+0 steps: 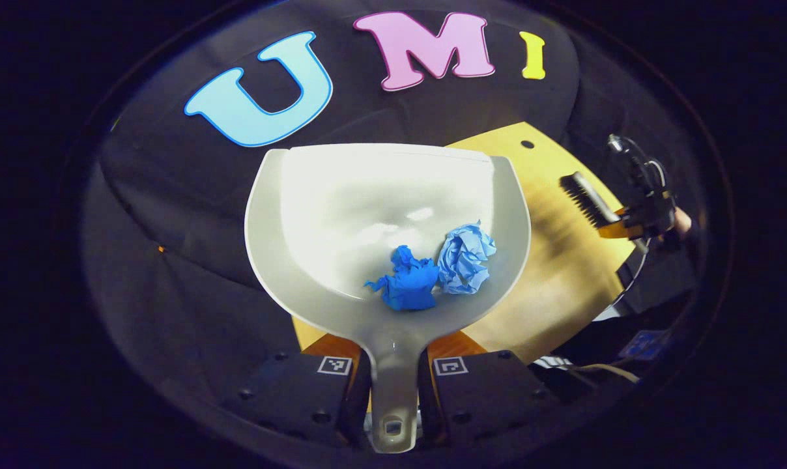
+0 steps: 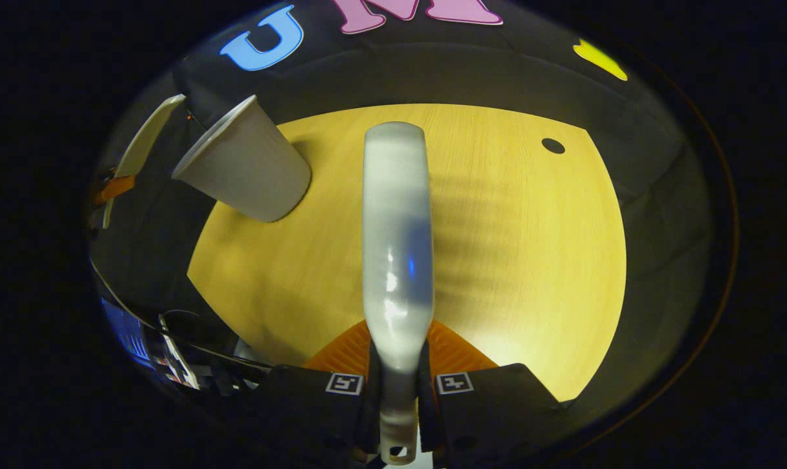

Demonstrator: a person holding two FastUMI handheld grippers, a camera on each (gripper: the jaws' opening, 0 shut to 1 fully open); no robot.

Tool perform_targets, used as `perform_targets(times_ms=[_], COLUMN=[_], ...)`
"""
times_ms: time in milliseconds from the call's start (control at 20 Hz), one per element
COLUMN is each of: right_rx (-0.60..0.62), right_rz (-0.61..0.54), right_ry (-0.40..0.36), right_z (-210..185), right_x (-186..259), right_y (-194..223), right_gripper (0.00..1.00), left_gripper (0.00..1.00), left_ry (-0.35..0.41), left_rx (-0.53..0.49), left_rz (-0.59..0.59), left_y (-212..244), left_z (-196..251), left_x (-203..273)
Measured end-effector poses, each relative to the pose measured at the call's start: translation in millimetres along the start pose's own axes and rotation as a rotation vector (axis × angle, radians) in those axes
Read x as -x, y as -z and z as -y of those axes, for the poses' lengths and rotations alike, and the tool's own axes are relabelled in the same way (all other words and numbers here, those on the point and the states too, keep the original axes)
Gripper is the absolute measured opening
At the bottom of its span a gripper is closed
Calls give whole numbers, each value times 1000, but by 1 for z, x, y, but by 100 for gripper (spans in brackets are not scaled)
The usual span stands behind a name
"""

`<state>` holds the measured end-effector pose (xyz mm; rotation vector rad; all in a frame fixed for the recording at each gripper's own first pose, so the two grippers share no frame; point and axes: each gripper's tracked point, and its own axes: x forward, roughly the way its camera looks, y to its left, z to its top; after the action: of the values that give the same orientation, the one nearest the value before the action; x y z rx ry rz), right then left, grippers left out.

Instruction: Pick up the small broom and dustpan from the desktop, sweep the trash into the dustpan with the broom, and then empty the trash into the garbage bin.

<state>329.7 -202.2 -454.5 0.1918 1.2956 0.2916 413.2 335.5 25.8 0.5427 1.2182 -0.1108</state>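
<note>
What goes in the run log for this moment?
left gripper: shut on dustpan | load: two blue paper wads | right gripper: shut on broom | garbage bin: on desktop

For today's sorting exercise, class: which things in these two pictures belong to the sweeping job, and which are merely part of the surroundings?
Belonging to the job:
- dustpan, clamped by the left gripper
- two blue paper wads lying in it
- broom, clamped by the right gripper
- garbage bin

Surroundings:
- wooden desktop
- dark hole in the desktop
</note>
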Motion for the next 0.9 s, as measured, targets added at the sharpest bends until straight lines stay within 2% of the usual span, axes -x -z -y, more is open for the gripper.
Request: perform_targets(times_ms=[100, 200, 300, 450, 600, 750, 800, 850, 900], right_rx=[-55, -58, -51, -78, -91, -115, -123, -126, -124], right_rz=[9, 26, 6, -4, 1, -2, 0, 0, 3], right_ry=[-64, -60, -64, -98, -92, -110, -114, -114, -108], right_z=[-4, -4, -7, -8, -11, -12, -14, -14, -13], right_x=[-1, -1, -1, 3, 1, 1, 1, 1, 0], right_y=[3, 2, 3, 3, 4, 4, 2, 3, 2], right_gripper=[26, 26, 27, 27, 27, 26, 26, 26, 26], left_gripper=[29, 29, 30, 31, 29, 29, 31, 30, 29], left_ry=[-132, -165, -181, -247, -324, -460, -489, -496, -489], left_rx=[-88, -140, -209, -405, -566, -747, -773, -751, -688], left_rz=[-119, -190, -250, -281, -272, -260, -242, -227, -202], left_y=[9, 15, 4, -24, -44, -33, -30, -25, -21], left_z=[-43, -23, -29, -17, 2, -5, -3, -5, -7], left_x=[-25, -24, -22, -15, -5, -12, -15, -13, -13])
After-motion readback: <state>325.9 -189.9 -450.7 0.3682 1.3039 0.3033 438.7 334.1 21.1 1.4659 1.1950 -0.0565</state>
